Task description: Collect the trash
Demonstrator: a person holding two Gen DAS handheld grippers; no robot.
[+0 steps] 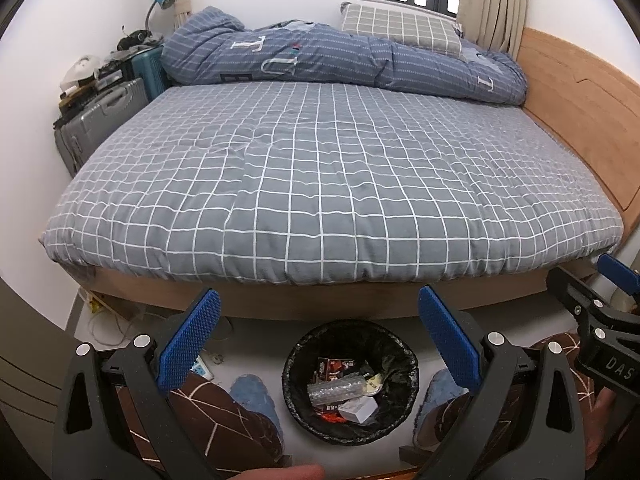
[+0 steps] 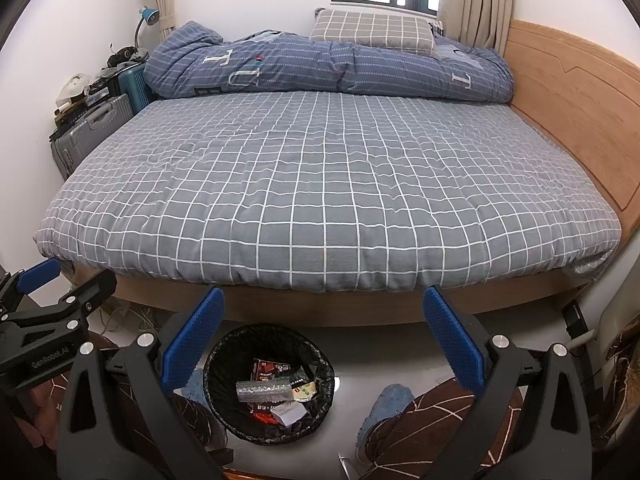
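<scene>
In the left wrist view we see our left gripper point(image 1: 319, 332) spread wide, its blue pads point(image 1: 188, 340) holding nothing. Below and between them the bin point(image 1: 350, 382) stands on the pale floor just in front of the bed point(image 1: 320, 184). It is lined with a black bag and holds trash point(image 1: 344, 390): a red-and-black packet, a strip of bubble wrap, a small white box. Blue slippers point(image 1: 252, 394) and brown-patterned trouser legs flank the bin on both sides. Our right gripper point(image 1: 600, 308) shows at the right edge; we cannot tell its opening from here. On the bed a blue quilt point(image 1: 340, 60) lies bunched at the far side with a pillow point(image 1: 400, 28) on it.

In the right wrist view our right gripper point(image 2: 324, 334) is also wide apart and empty. The bin point(image 2: 269, 384) sits lower left of centre, near the left pad point(image 2: 192, 340). The left gripper point(image 2: 48, 300) appears at the left edge. Suitcases point(image 2: 92, 128) stand beside the bed at far left.
</scene>
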